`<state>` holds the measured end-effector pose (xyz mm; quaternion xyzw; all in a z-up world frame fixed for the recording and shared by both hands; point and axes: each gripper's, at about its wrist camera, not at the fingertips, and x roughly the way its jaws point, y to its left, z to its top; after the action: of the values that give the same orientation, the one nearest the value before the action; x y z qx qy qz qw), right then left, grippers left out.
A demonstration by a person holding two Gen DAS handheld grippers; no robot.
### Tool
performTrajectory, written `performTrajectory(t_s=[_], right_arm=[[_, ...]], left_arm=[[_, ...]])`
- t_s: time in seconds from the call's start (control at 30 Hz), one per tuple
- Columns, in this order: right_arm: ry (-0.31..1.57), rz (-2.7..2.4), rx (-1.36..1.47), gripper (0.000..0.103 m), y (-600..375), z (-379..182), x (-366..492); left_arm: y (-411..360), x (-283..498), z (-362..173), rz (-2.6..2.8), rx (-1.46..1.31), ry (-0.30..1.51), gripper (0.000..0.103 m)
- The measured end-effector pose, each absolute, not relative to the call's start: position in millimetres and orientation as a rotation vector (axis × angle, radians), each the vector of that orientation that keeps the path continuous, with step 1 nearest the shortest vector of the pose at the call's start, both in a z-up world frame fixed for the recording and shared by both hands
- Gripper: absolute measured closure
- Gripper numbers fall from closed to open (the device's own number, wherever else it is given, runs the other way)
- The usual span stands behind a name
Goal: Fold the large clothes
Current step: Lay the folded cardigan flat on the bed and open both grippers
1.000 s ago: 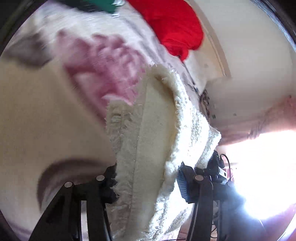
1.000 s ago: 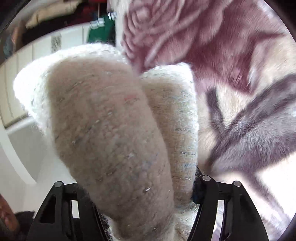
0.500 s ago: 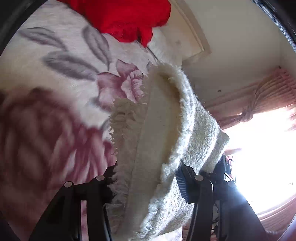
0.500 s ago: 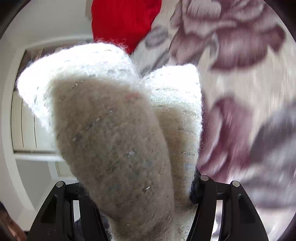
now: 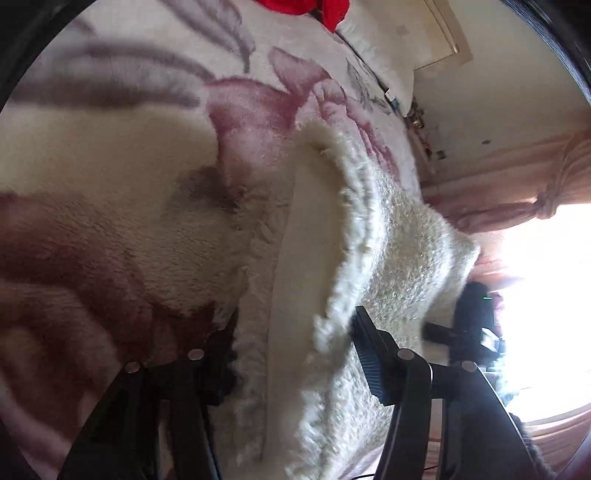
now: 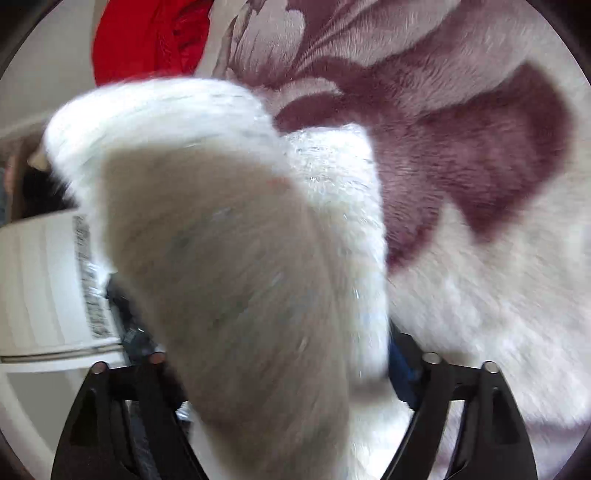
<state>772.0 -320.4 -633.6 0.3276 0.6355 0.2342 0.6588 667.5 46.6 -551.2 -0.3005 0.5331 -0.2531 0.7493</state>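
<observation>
Both grippers, left (image 5: 295, 347) and right (image 6: 280, 354), clamped on the sweater (image 5: 388, 236), have dropped toward the blanket (image 5: 110, 177); laydown likely next.

Plush floral blanket (image 5: 110, 192) fills the bed, pink roses on cream. Cream wall (image 5: 498, 92) behind, a pink tied-back curtain (image 5: 546, 184) beside a blazing window (image 5: 546, 295) (completely washed out). White cabinet (image 6: 37, 280) at the other side.

blurred: cream garment (image 6: 236, 266) | cut off: red cloth (image 5: 306, 5) | washed out: window (image 5: 546, 314)
</observation>
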Motion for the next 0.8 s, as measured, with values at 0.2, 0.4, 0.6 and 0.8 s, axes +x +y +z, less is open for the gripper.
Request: performTrajectory(t_s=[0.2,0.4,0.6,0.8], right_arm=[[1.288,0.219,0.276,0.0,-309.9,-543.4,715.8],[1.146,-0.08,-0.073,0.0,-261.4,-495.8,642.0],[1.087,-0.18,-0.079,0.0,-253.2,-428.1,552.4],[1.052,-0.177,-0.045,0.0,-249.4,-355.3,482.3]], left_arm=[[30.2,639.7,-497.0,-0.259,-0.299,1.041,0.004],[19.4,570.1,-447.1,-0.081,-0.156,0.915,0.0],[7.9,525.9,-401.3,-0.03,-0.112,0.927,0.0],[-2.5,467.5,-335.1,-0.023,-0.063,0.869,0.0]])
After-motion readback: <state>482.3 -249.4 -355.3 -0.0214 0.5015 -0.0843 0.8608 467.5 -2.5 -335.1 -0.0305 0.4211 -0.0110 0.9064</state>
